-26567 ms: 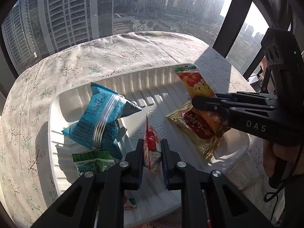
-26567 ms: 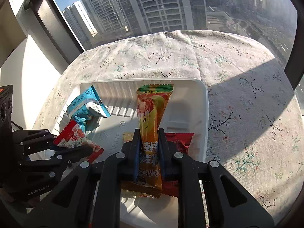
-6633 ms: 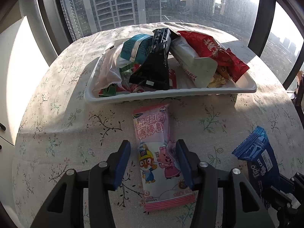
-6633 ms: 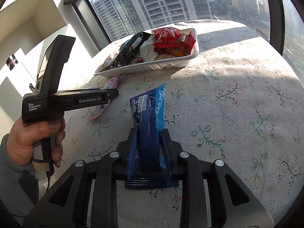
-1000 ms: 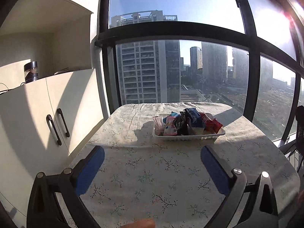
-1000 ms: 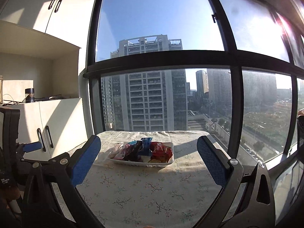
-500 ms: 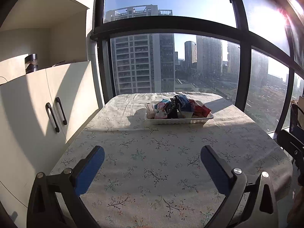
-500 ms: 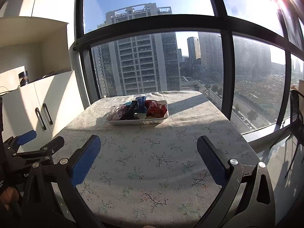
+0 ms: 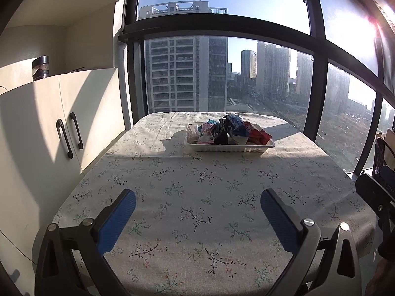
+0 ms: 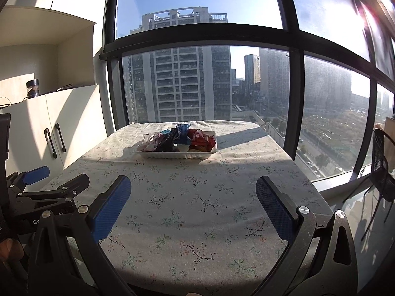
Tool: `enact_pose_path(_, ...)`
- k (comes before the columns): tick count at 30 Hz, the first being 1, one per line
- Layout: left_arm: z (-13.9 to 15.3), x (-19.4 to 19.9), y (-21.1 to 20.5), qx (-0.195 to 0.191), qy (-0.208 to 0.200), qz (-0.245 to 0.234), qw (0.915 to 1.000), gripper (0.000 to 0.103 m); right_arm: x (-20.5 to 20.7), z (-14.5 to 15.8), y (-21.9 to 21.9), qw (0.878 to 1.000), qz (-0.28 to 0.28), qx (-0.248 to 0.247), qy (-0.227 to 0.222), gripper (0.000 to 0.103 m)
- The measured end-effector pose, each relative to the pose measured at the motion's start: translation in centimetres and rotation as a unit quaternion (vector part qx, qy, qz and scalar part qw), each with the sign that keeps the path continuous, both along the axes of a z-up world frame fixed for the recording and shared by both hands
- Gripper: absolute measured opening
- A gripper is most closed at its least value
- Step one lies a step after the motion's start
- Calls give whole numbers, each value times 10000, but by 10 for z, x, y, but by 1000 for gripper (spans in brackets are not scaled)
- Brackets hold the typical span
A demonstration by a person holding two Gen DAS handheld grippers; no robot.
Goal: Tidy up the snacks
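A white tray [image 9: 229,149] piled with snack packets [image 9: 232,129] sits at the far side of the floral tablecloth [image 9: 197,197], near the window. It also shows in the right wrist view [image 10: 176,155] with its snacks [image 10: 180,137]. My left gripper [image 9: 197,201] is wide open and empty, held back over the table's near edge. My right gripper [image 10: 192,187] is wide open and empty too, far from the tray. The left gripper also shows at the left of the right wrist view [image 10: 53,181].
White cabinets [image 9: 49,135] stand left of the table. Large windows [image 9: 222,74] run behind it. A black mesh chair [image 10: 382,167] stands at the right. The cloth between the grippers and the tray bears nothing.
Both grippers have drawn a little nearer the table and tilted down slightly. The tray of snacks has not moved. Both stay wide open.
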State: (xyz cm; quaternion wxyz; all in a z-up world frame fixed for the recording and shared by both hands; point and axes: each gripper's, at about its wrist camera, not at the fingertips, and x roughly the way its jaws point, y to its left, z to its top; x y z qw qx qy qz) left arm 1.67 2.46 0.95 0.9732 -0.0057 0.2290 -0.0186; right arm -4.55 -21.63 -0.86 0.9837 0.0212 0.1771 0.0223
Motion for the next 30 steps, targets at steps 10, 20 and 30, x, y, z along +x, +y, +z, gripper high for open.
enact_pose_path(10, -3, -1, -6, 65, 18, -50, 10000, 103, 3, -2, 4, 10000, 40, -38, 28, 103)
enact_pose_path(20, -3, -1, -4, 63, 19, -9, 10000, 103, 6, -6, 9, 9999, 65, -57, 68, 103)
enact_pose_path(30, -3, -2, -4, 71, 10, -41, 10000, 103, 6, -7, 10, 9999, 77, -69, 74, 103)
